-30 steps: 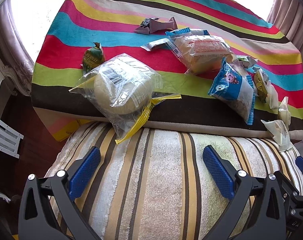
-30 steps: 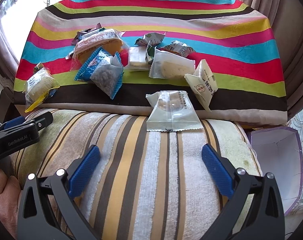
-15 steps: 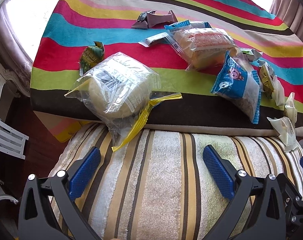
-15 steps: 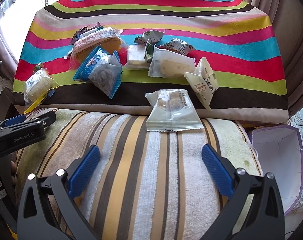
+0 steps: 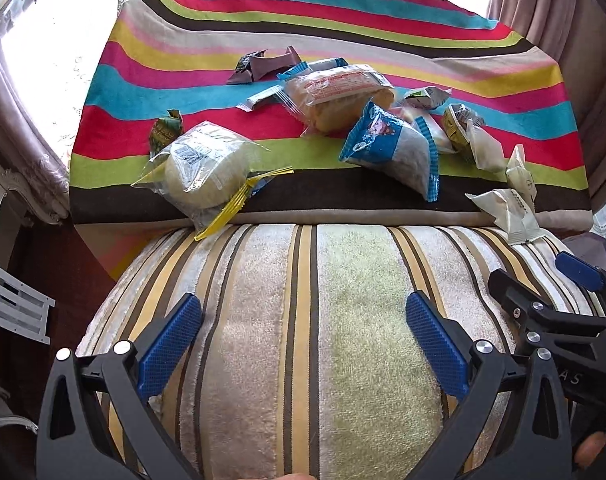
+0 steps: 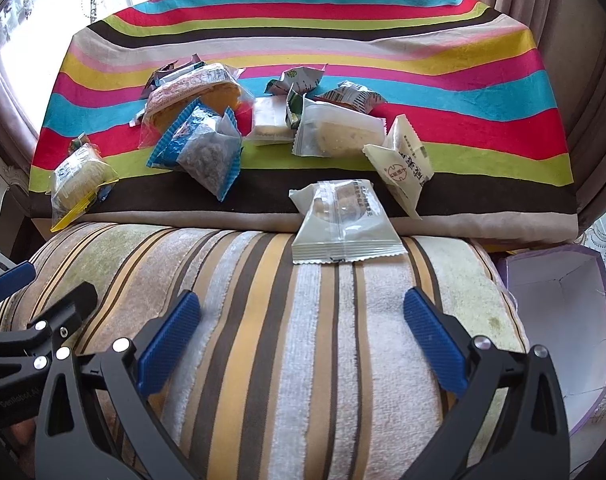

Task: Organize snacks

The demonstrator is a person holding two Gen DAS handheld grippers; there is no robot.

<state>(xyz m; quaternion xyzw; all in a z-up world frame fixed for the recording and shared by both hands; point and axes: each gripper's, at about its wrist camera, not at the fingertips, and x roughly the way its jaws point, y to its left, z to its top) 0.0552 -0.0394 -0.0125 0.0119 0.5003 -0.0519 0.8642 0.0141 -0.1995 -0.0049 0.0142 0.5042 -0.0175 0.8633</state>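
Several wrapped snacks lie scattered on a rainbow-striped cloth (image 5: 207,64). A round white bun in a clear bag (image 5: 201,174) sits at the front left. A blue-edged packet (image 5: 395,152) and a clear-wrapped cake (image 5: 339,94) lie mid-table. A pale green biscuit packet (image 6: 343,220) rests on the cloth's front edge, straight ahead of my right gripper (image 6: 301,344). My left gripper (image 5: 303,346) is open and empty over the striped towel (image 5: 303,320). My right gripper is open and empty too.
A purple-edged white box (image 6: 559,312) stands open at the right, below the table edge. Curtains (image 5: 555,12) hang at the back right. A white slatted rack (image 5: 11,304) shows at the left. The towel also shows in the right wrist view (image 6: 303,340).
My left gripper has swung to the right and pulled back, so the bun bag now sits farther left and smaller. The right gripper barely moved. Both stay open.
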